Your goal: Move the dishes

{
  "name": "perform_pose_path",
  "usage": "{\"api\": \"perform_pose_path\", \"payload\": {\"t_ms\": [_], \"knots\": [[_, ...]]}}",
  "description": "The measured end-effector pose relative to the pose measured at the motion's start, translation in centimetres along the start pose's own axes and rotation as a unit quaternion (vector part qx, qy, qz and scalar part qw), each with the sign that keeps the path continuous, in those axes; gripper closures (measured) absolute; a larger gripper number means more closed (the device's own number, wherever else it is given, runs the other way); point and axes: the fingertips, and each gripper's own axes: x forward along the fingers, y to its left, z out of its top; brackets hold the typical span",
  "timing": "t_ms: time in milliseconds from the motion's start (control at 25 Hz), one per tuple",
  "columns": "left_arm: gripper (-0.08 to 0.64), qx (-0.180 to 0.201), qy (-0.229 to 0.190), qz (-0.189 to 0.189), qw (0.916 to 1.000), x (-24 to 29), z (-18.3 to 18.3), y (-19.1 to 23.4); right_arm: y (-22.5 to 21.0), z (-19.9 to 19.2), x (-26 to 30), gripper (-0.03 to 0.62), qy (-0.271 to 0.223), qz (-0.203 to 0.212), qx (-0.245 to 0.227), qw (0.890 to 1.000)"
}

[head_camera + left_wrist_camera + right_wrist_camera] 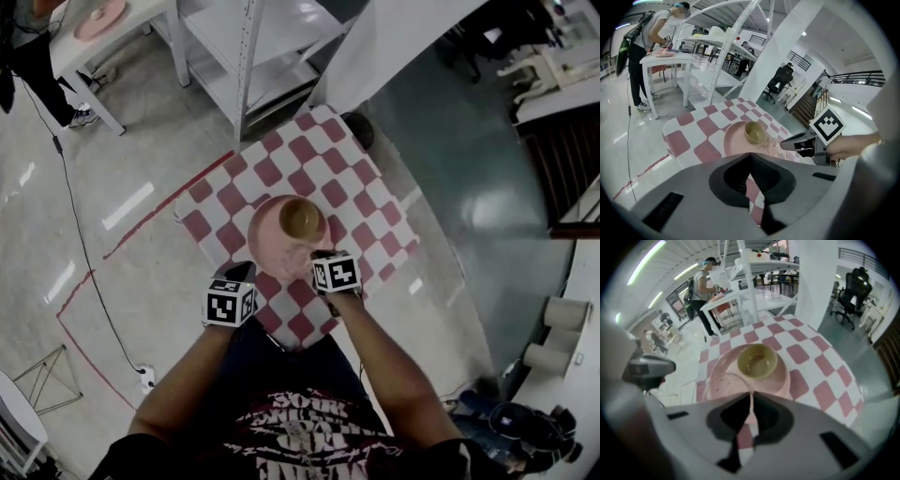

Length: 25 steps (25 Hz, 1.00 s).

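Red-checked cloth [281,159] carries the pink plate [267,234] at mid-frame, with the olive bowl [300,218] riding on it. Your right gripper [751,399] pinches the plate's near rim, likely to lift both. Your left gripper [749,159], pressed together and empty, waits lower left.

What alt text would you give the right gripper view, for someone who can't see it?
The right tongs are shut on the thin rim of a clear dish on a pink plate, beside a tan bowl. The plate sits on a checked table.
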Motion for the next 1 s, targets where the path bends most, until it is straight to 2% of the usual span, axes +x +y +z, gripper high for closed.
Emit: {"api": "perform_pose_path", "payload": {"t_ms": [240,360,480,720,1000], "knots": [[0.531,0.035,-0.005,-0.002,0.9994,0.9,2.4,-2.8,-2.9,0.5,-3.2,0.548,-0.031,0.003,0.040,0.999],[0.531,0.039,0.002,0.012,0.9992,1.5,2.4,-3.9,-4.6,0.2,-4.4,0.548,-0.048,0.013,0.062,0.997],[0.531,0.040,0.001,0.030,0.9988,2.0,2.7,-5.4,-6.2,-0.1,-5.3,0.548,-0.061,0.028,0.060,0.996],[0.531,-0.001,-0.006,0.065,0.9979,3.1,2.0,-9.7,-12.3,-2.0,-5.5,0.548,-0.065,0.044,0.039,0.996],[0.531,-0.055,-0.016,0.122,0.9910,0.6,-1.4,-11.3,-14.5,-4.9,-2.8,0.548,-0.023,0.081,-0.008,0.996]]}}
